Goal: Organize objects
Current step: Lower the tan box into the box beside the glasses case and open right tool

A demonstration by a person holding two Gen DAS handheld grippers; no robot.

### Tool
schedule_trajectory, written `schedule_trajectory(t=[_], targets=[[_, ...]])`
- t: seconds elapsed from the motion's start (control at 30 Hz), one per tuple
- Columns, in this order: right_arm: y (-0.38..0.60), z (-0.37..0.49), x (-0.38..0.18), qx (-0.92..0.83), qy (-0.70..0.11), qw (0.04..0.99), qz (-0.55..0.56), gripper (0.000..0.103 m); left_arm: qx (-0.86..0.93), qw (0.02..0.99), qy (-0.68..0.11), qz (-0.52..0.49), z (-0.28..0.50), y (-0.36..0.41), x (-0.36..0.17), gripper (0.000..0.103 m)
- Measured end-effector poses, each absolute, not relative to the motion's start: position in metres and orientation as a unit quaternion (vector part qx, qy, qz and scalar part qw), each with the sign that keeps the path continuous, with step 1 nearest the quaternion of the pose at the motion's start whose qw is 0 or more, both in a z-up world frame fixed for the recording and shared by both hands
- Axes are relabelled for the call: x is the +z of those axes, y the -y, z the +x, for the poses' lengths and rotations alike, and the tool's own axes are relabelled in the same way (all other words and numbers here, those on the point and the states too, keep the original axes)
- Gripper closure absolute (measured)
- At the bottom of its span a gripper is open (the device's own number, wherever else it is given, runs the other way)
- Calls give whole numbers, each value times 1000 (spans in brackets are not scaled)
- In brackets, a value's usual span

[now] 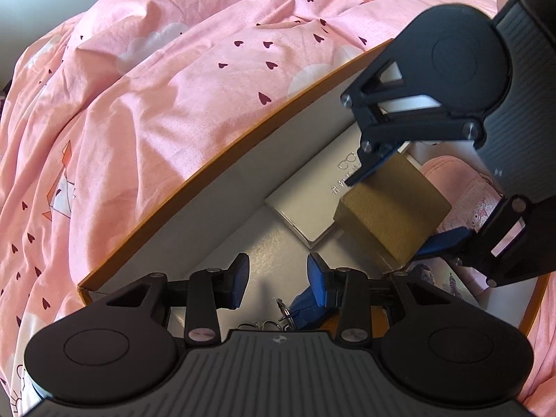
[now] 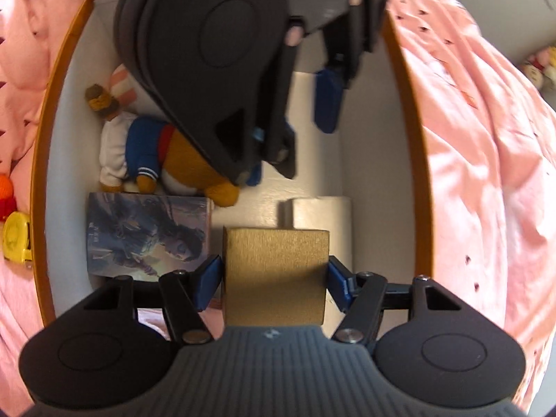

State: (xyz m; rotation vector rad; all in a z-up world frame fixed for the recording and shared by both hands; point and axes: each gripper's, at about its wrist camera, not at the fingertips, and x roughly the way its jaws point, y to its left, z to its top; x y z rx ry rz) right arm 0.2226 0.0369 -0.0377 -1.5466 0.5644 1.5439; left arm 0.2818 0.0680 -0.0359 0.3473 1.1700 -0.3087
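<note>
An orange-rimmed storage box [image 1: 222, 160] with white inside walls lies on a pink bed cover. My right gripper [image 2: 274, 274] is shut on a gold box [image 2: 276, 274] and holds it inside the storage box; the gold box also shows in the left wrist view [image 1: 392, 208]. My left gripper [image 1: 278, 278] is open and empty above the box floor, near a blue plush [image 1: 305, 304] with a key ring. A white glasses case [image 1: 319, 191] lies under the gold box.
Inside the storage box lie a stuffed bear in blue and white [image 2: 153, 153], a picture book [image 2: 149, 236] and a pink item [image 1: 465, 191]. A yellow tape measure [image 2: 15, 239] lies outside on the pink cover [image 1: 156, 104].
</note>
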Motion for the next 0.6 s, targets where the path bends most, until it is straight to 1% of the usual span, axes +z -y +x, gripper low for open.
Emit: schedule_trajectory(t=[0.13,0.3,0.6], targets=[[-49,222,-43,615,-238,409,-631,38,-139,810,-551,144,283,-75,-35,59],[-58,222,-40,631,-250,417,-605,38,-131,816,-546,136,282,-82,-32,59],[-58,233,-51,619,-288,422,-596,38,-142,817,-542,137,279,-76,-34,59]])
